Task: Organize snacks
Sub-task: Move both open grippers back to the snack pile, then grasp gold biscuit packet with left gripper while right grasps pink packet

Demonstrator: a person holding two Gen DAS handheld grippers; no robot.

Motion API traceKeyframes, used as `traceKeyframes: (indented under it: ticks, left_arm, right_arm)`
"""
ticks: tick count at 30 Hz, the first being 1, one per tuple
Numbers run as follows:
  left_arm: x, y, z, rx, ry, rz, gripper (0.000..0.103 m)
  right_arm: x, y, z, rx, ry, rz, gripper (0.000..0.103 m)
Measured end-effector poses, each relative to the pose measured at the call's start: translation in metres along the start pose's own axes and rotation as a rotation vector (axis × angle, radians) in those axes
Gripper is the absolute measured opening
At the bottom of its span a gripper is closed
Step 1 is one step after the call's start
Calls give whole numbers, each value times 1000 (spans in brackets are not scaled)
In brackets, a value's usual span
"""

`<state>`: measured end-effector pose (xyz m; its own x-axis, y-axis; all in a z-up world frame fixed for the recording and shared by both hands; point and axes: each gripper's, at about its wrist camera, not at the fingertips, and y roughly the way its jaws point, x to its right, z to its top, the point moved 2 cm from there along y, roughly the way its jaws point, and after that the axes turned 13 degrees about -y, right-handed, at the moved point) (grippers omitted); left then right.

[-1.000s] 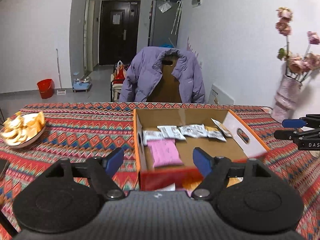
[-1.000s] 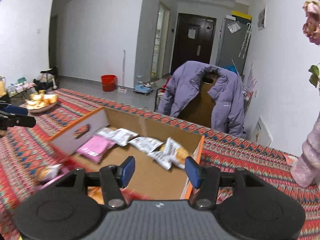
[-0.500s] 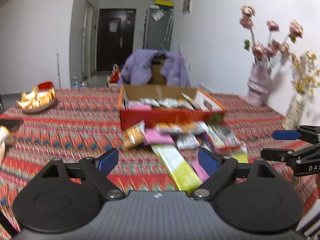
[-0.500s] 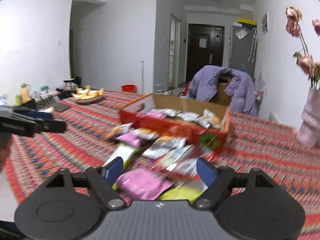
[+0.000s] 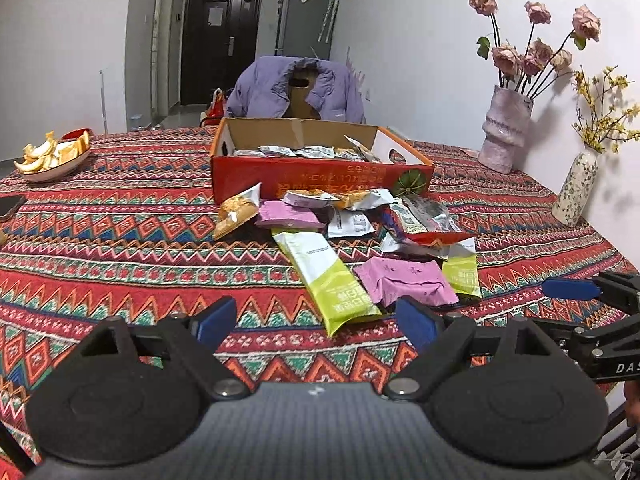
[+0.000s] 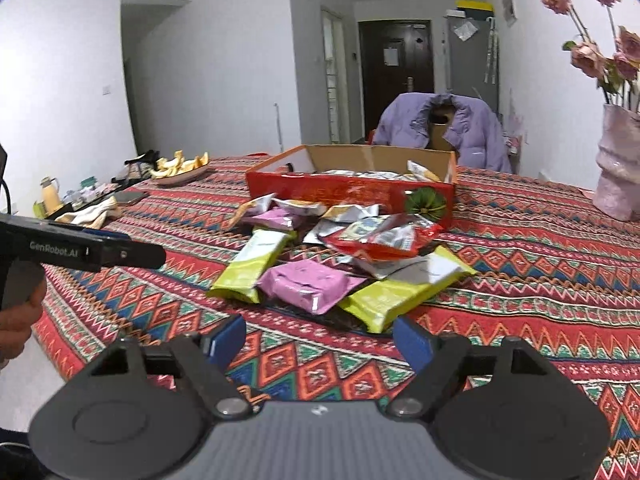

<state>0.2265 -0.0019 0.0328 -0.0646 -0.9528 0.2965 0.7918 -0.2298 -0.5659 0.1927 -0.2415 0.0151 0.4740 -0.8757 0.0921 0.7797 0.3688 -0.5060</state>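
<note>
An open red-and-orange cardboard box with several small packets inside stands on the patterned tablecloth. In front of it lies a loose pile of snacks: a long green pack, a pink pack, an orange chip bag and a red bag. My left gripper hovers open just short of the green pack's near end, holding nothing. My right gripper is open too, near the pink pack, and empty. Each gripper shows at the edge of the other's view: right gripper, left gripper.
A plate of orange peels sits at the far left with a phone near it. A pink vase of roses and a small speckled vase stand along the right wall. A chair draped with a purple jacket is behind the box.
Both grippers have pulled back from over the box toward the table's near side and sunk lower. Their jaws stand wider. The snack pile in front of the box has come into view.
</note>
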Motion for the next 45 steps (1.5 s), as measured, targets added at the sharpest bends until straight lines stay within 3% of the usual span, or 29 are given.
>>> traceKeyframes:
  ticks: [9, 13, 23, 31, 34, 35, 36, 39, 45]
  left_arm:
    - [1, 44, 16, -18, 13, 35, 88]
    - [-14, 70, 33, -20, -1, 75, 88]
    - [-61, 139, 90, -10, -71, 88, 87]
    - [-89, 187, 102, -108, -203, 8, 69]
    - [-103, 191, 98, -105, -286, -54, 66]
    - [-106, 191, 97, -101, -293, -63, 62]
    - [-108, 191, 97, -102, -298, -70, 50]
    - [-110, 188, 94, -107, -316, -89, 43]
    - [-104, 147, 81, -72, -325, -63, 43]
  right_arm:
    - [11, 29, 2, -24, -20, 30, 80]
    - [3, 62, 8, -68, -73, 89, 78]
    - [-3, 143, 36, -123, -220, 158, 72]
    - [16, 176, 41, -115, -80, 179, 78]
    - [19, 182, 40, -90, -64, 148, 83]
    - [19, 184, 40, -91, -63, 141, 85]
    - [19, 186, 41, -93, -66, 137, 85]
    - [19, 190, 44, -101, -62, 126, 86]
    - [15, 179, 44, -108, -6, 106, 68]
